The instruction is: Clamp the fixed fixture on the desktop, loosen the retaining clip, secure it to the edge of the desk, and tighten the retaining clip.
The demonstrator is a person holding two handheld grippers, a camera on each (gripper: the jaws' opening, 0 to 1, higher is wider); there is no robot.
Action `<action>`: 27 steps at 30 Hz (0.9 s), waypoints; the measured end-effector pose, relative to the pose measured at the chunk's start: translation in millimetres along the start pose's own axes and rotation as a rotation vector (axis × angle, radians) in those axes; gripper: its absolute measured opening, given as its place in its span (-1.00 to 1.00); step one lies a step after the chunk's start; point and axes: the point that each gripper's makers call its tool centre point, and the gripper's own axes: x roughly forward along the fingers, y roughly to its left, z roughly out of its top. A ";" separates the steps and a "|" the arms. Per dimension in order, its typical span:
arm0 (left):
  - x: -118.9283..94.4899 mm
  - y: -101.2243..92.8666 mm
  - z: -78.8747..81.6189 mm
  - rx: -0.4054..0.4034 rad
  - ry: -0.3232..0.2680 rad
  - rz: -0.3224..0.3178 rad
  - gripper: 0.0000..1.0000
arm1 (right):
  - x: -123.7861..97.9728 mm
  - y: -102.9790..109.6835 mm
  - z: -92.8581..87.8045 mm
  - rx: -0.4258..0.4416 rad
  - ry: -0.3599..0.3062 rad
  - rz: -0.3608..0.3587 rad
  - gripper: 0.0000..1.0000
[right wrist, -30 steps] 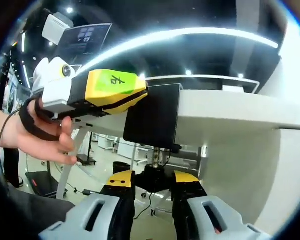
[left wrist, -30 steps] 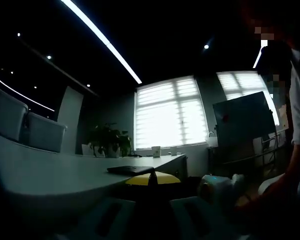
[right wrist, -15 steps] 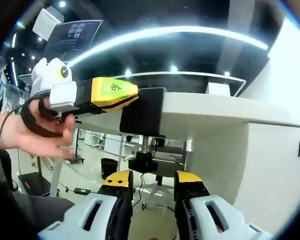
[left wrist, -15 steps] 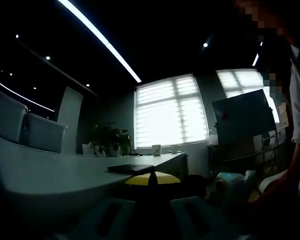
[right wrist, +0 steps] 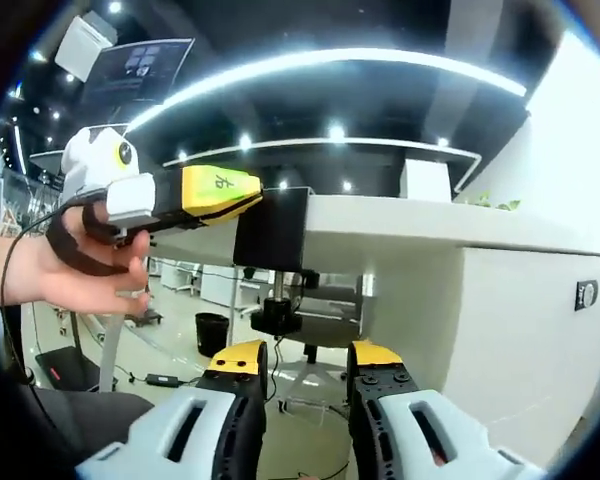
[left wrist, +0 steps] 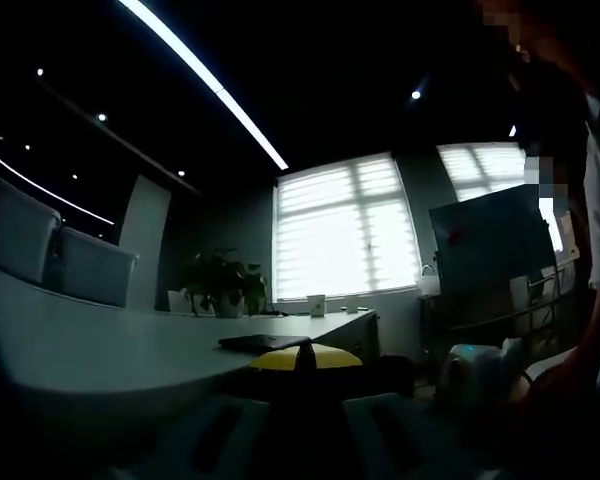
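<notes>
Right gripper [right wrist: 302, 365] spread, empty; screw knob [right wrist: 276, 320] at 12 o'clock, axis vertical. Left gripper [right wrist: 248, 195] pinches fixture [right wrist: 272, 228] on surface [right wrist: 400, 222] edge.

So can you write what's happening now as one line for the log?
left tool: on black clamp at desk edge | right tool: open, below screw knob, apart
</notes>
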 end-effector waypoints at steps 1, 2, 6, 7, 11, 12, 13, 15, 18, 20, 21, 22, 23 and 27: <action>0.2 -2.2 2.3 -0.016 -0.014 -0.008 -0.87 | -2.2 -0.5 -4.5 0.000 0.027 -0.002 -0.38; 0.0 -3.8 3.3 -0.022 -0.015 -0.015 -0.83 | -4.4 -1.7 -7.7 -0.005 0.049 -0.006 -0.37; 0.8 -12.1 11.4 -0.011 -0.026 -0.032 -0.80 | -14.1 0.6 -7.1 0.009 0.060 -0.008 -0.36; 0.9 -13.5 13.0 -0.005 -0.025 -0.033 -0.80 | -15.8 1.6 -5.8 0.005 0.062 -0.005 -0.36; -0.3 -19.5 21.3 0.011 -0.027 -0.039 -0.80 | -23.7 2.9 3.8 -0.011 0.051 -0.002 -0.34; -0.9 -20.7 24.4 0.018 -0.031 -0.039 -0.79 | -25.1 3.0 6.2 -0.012 0.048 0.000 -0.33; -1.5 -21.8 27.7 0.019 -0.035 -0.039 -0.78 | -26.0 3.4 8.5 -0.009 0.045 0.004 -0.33; -2.7 -23.6 35.7 0.014 -0.055 -0.040 -0.71 | -27.7 5.5 13.1 -0.001 0.038 0.015 -0.31; -5.6 -24.5 44.8 0.015 -0.070 -0.035 -0.70 | -29.5 11.0 21.3 0.018 0.037 0.042 -0.25; -7.0 -23.9 48.2 0.020 -0.073 -0.031 -0.70 | -30.5 14.1 27.8 -0.011 0.030 0.060 -0.24; -7.9 -23.4 50.2 0.022 -0.074 -0.028 -0.70 | -31.1 14.8 29.3 -0.015 0.030 0.065 -0.24; -8.7 -22.5 52.3 0.025 -0.076 -0.024 -0.70 | -31.9 15.3 31.9 -0.022 0.029 0.071 -0.24; -9.3 -21.5 54.3 0.030 -0.075 -0.019 -0.70 | -32.5 15.5 34.4 -0.027 0.024 0.075 -0.24; -12.6 -19.8 66.1 0.049 -0.082 -0.004 -0.70 | -34.9 14.0 47.7 -0.040 0.002 0.081 -0.24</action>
